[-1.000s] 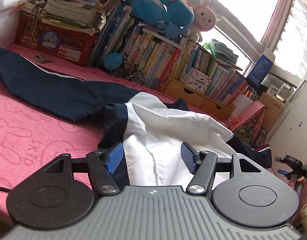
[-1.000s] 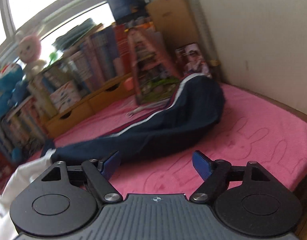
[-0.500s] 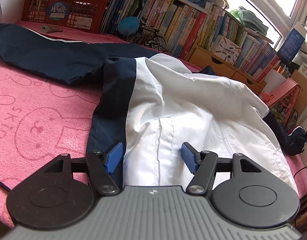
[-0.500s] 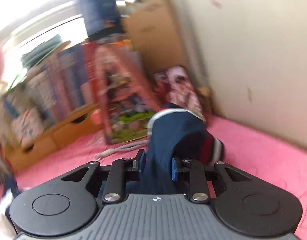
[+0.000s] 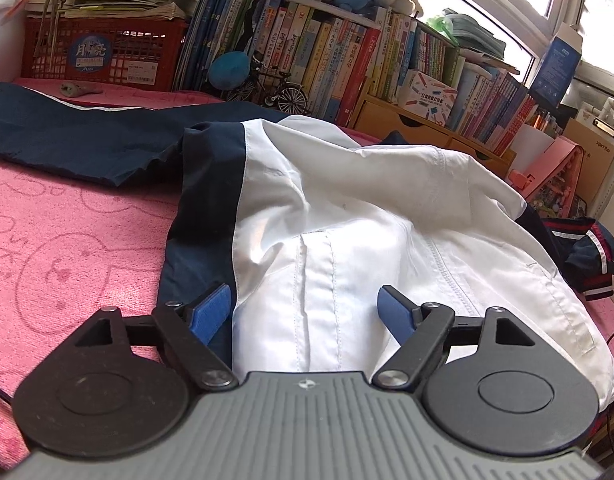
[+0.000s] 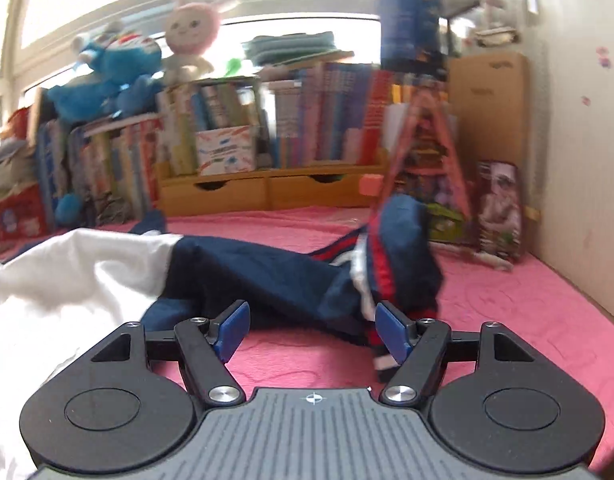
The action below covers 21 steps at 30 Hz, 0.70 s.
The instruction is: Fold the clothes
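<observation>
A white and navy jacket (image 5: 347,216) lies rumpled on a pink blanket (image 5: 67,240), with crowded bookshelves (image 5: 347,56) behind. The left gripper (image 5: 305,310) is opening over the white cloth without pinching it. The right gripper (image 6: 311,326) is opening beside the striped cuff (image 6: 379,280).

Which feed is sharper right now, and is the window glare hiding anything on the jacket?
Left wrist view: sharp, even light; the white jacket shows seams and creases clearly, the window blown out only at top right. Right wrist view: motion-blurred, the bookshelf smeared, the navy sleeve soft, and the backlit window washes out the upper frame.
</observation>
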Each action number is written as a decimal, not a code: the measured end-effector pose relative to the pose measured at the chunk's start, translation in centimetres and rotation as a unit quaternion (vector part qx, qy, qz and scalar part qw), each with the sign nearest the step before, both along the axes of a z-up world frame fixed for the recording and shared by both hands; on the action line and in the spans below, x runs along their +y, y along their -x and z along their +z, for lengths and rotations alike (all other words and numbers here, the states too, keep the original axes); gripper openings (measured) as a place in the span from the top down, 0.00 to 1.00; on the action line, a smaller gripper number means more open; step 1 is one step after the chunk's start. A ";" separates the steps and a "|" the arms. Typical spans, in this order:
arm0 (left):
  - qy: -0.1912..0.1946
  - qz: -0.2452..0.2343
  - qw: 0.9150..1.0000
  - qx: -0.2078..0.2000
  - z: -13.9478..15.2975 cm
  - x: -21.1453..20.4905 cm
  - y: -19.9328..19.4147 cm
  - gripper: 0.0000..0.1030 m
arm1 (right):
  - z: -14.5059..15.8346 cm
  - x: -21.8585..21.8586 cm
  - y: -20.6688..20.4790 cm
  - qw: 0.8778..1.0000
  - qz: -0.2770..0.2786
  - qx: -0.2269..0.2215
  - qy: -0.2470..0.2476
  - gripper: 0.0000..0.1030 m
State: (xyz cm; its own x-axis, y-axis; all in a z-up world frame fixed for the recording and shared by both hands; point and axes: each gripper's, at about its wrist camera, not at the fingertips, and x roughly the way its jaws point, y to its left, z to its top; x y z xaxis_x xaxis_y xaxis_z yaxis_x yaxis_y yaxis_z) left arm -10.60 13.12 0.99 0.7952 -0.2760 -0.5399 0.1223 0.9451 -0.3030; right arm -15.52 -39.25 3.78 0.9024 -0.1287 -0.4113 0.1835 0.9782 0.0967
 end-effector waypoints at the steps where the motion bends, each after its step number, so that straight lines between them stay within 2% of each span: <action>1: 0.001 0.000 1.000 -0.001 0.0 0.0 0.0 0.21 | -0.2 -1.2 0.2 1.000 -0.027 0.004 -0.015 0.32; 3: 0.004 0.000 1.000 -0.005 -0.1 0.0 0.0 0.20 | -0.9 -3.5 0.0 0.997 -0.059 0.016 -0.054 0.32; 6: 0.002 0.001 1.000 -0.009 -0.2 -0.1 -0.1 0.18 | -2.5 -6.5 -1.2 0.988 -0.051 0.045 -0.135 0.21; 8: 0.000 0.001 1.000 -0.011 -0.3 -0.2 -0.1 0.17 | -3.6 -7.4 -2.4 0.984 -0.047 0.056 -0.165 0.22; 9: -0.001 0.001 1.000 -0.011 -0.3 -0.2 -0.1 0.17 | -3.9 -7.5 -3.1 0.983 -0.054 0.059 -0.165 0.33; 10: -0.001 0.001 1.000 -0.011 -0.2 -0.2 -0.1 0.17 | -3.9 -7.6 -3.6 0.983 -0.062 0.058 -0.164 0.59; 11: 0.001 0.001 1.000 -0.011 -0.2 -0.1 -0.1 0.17 | -3.6 -7.8 -4.0 0.982 -0.070 0.055 -0.164 0.70; 12: 0.003 0.001 1.000 -0.011 -0.3 0.0 -0.1 0.17 | -2.9 -8.0 -4.2 0.983 -0.081 0.043 -0.158 0.81; 13: 0.003 0.001 1.000 -0.012 -0.2 0.0 -0.1 0.17 | -1.9 -8.2 -4.2 0.984 -0.096 0.022 -0.147 0.84; 15: 0.002 0.001 1.000 -0.012 -0.2 0.0 -0.1 0.17 | 1.4 -8.9 -3.6 0.983 -0.163 -0.049 -0.068 0.87; 16: 0.002 0.002 1.000 -0.013 -0.3 -0.1 -0.1 0.17 | 2.9 -9.2 -3.1 0.974 -0.207 -0.088 -0.017 0.87; 17: 0.003 0.002 1.000 -0.015 -0.3 -0.1 -0.1 0.17 | 4.2 -9.5 -2.4 0.954 -0.266 -0.131 0.035 0.87; 18: 0.003 0.003 1.000 -0.016 -0.3 -0.1 -0.1 0.17 | 5.1 -10.1 -1.6 0.933 -0.316 -0.160 0.064 0.86; 19: 0.003 0.003 1.000 -0.017 -0.4 -0.1 -0.1 0.17 | 5.7 -10.8 -0.9 0.917 -0.350 -0.178 0.074 0.83; 20: 0.003 0.004 1.000 -0.018 -0.4 -0.1 -0.1 0.16 | 6.1 -11.8 -0.2 0.911 -0.363 -0.184 0.064 0.83; 21: 0.003 0.005 1.000 -0.018 -0.4 -0.2 -0.1 0.16 | 6.1 -12.8 0.4 0.918 -0.353 -0.178 0.033 0.81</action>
State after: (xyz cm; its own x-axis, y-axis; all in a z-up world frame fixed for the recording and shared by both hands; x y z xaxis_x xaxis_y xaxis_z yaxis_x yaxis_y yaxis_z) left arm -10.50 12.96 0.60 0.8172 -0.2710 -0.5087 0.1245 0.9448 -0.3032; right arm -15.95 -52.09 9.87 0.6602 -0.7471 -0.0775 0.7425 0.6334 0.2180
